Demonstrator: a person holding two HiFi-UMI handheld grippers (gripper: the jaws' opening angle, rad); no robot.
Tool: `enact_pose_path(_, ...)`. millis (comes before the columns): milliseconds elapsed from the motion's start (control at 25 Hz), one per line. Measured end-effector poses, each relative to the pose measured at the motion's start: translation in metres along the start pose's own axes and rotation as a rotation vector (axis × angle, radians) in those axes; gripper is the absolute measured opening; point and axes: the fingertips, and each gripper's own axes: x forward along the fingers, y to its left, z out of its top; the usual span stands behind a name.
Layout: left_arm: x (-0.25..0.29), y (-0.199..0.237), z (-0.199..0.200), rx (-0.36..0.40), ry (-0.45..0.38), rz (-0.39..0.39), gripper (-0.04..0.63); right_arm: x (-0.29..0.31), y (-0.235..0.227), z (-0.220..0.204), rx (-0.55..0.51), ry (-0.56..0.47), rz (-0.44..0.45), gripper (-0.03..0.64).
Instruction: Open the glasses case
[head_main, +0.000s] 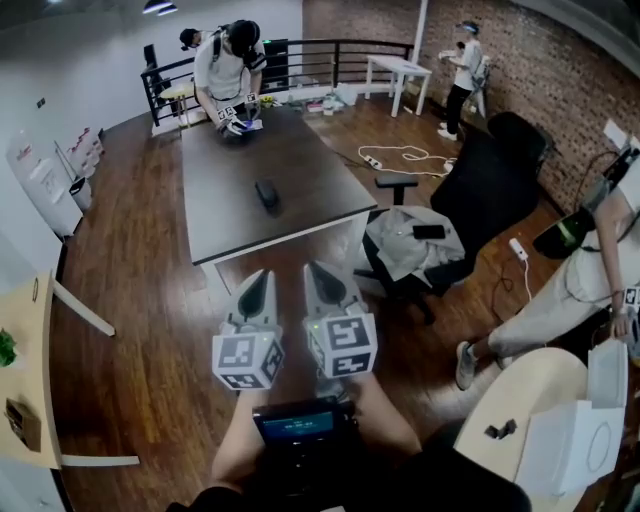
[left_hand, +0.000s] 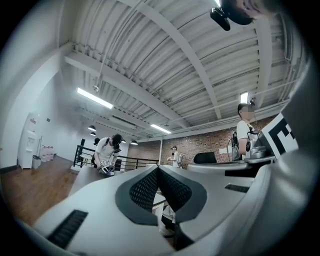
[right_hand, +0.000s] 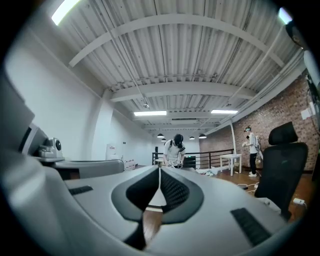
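In the head view the dark glasses case (head_main: 266, 193) lies closed near the middle of a dark table (head_main: 215, 215), just above the frame's centre. It is well apart from both grippers, which are side by side in the lower centre, short of the table's near edge. The left gripper (head_main: 258, 285) has its jaws pressed together with nothing between them, and the right gripper (head_main: 322, 280) is likewise closed and empty. At the table's far end, upper left of centre, a person (head_main: 228, 62) bends over it. A black office chair (head_main: 485, 190) stands at the right.
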Motion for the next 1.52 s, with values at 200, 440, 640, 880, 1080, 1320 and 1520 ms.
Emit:
enact_pose_path(200, 0.055, 0.016, -0.011, 0.014, 0.009, 0.002, -0.002, 0.051, -0.030, -0.003, 0.013, -0.004, 0.013, 0.017)
enact_pose_path(440, 0.130, 0.040, -0.007, 0.018, 0.029, 0.018, -0.002, 0.116, -0.073, 0.005, 0.022, 0.007, 0.032, 0.017)
enact_pose_path(640, 0.191, 0.056, -0.007, 0.034, 0.038, 0.045, -0.002, 0.167, -0.110, 0.011, 0.034, 0.002, 0.066, 0.017)
enact_pose_path(880, 0.252, 0.078, -0.008, 0.048, 0.034, 0.094, -0.002, 0.227, -0.137, 0.011, 0.057, -0.003, 0.155, 0.017)
enact_pose_path(1080, 0.278, 0.100, -0.011, 0.064, 0.034, 0.160, -0.002, 0.259, -0.159, 0.003, 0.078, 0.002, 0.184, 0.017)
enact_pose_path(1320, 0.291, 0.127, -0.019, 0.064, 0.041, 0.219, -0.002, 0.285, -0.161, -0.005, 0.088, 0.006, 0.225, 0.017)
enact_pose_path(1520, 0.311, 0.147, -0.032, 0.063, 0.067, 0.225, -0.002, 0.303, -0.164, -0.010, 0.128, 0.007, 0.253, 0.017)
